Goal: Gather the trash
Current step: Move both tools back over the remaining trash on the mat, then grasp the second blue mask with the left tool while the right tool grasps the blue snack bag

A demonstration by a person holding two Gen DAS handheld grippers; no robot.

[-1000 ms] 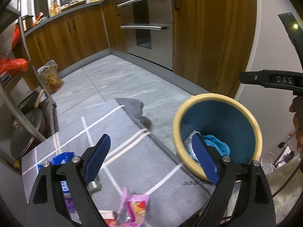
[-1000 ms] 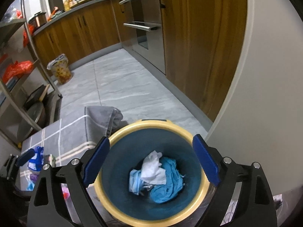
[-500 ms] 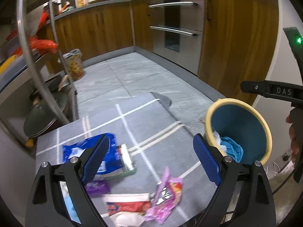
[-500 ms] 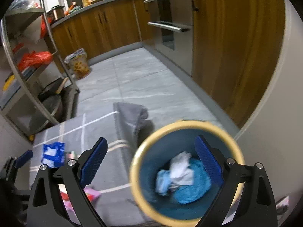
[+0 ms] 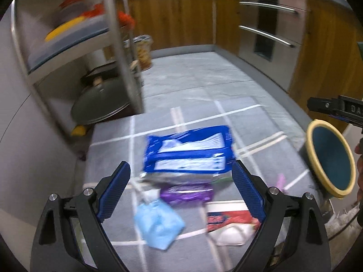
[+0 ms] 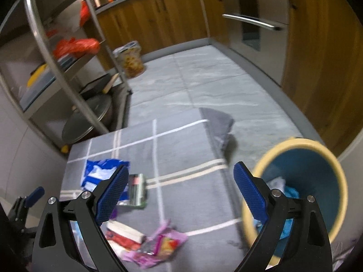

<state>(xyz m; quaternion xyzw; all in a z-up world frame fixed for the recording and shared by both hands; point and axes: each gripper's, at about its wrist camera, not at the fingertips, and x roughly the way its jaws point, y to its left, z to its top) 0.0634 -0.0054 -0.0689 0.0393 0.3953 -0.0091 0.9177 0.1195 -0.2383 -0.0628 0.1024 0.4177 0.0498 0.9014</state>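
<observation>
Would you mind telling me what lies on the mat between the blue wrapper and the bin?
In the right wrist view, only bare grey mat with white stripes lies between the blue wrapper and the bin; a green packet sits right beside the wrapper.

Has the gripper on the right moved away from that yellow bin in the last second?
Yes. The right gripper was centred over the bin a second ago; now it has swung left over the grey mat, leaving the bin at its right side.

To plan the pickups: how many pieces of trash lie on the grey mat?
7: blue packet at the back, green-silver packet under its near edge, purple wrapper, light blue bag, red box, white piece before it, pink wrapper toward the bin. More may be hidden.
</observation>
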